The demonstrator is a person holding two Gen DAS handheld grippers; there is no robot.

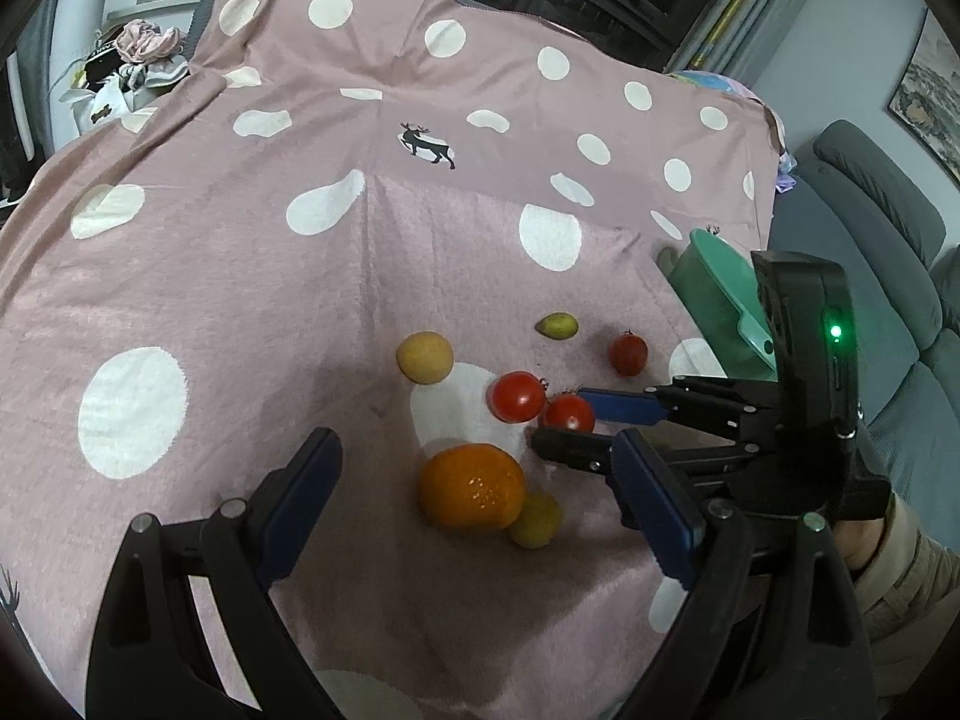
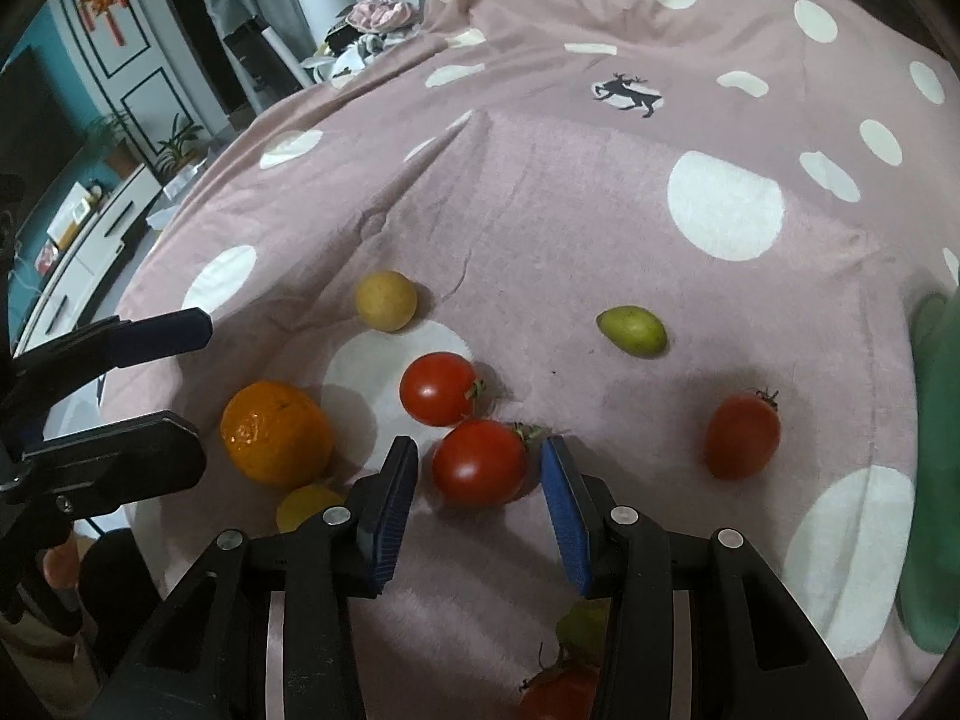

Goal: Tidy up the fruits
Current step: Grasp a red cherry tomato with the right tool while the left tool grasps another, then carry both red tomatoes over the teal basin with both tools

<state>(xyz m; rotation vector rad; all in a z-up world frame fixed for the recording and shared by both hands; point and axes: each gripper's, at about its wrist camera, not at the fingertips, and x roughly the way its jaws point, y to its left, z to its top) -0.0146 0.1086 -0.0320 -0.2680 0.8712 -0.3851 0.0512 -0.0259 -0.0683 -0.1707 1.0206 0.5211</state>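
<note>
Several fruits lie on a pink dotted blanket [image 1: 252, 300]. My right gripper [image 2: 479, 453] is open around a round red tomato [image 2: 480, 462], with a thin gap at each pad; the tomato shows as well in the left wrist view [image 1: 567, 414]. A second tomato [image 2: 438, 388] sits just beyond it. My left gripper [image 1: 480, 498] stands wide open, with an orange [image 1: 471, 486] just ahead of its fingertips and a small yellow fruit [image 1: 536, 519] against the orange. Farther off lie a yellow round fruit [image 1: 425, 357], a green oval fruit [image 1: 558, 325] and an oblong red tomato [image 1: 628, 354].
A green plastic container [image 1: 714, 294] sits at the blanket's right side, next to a grey sofa [image 1: 870, 228]. A pile of clothes [image 1: 138, 60] lies at the far left. More fruit, one green [image 2: 582, 624] and one red [image 2: 558, 690], shows under my right gripper.
</note>
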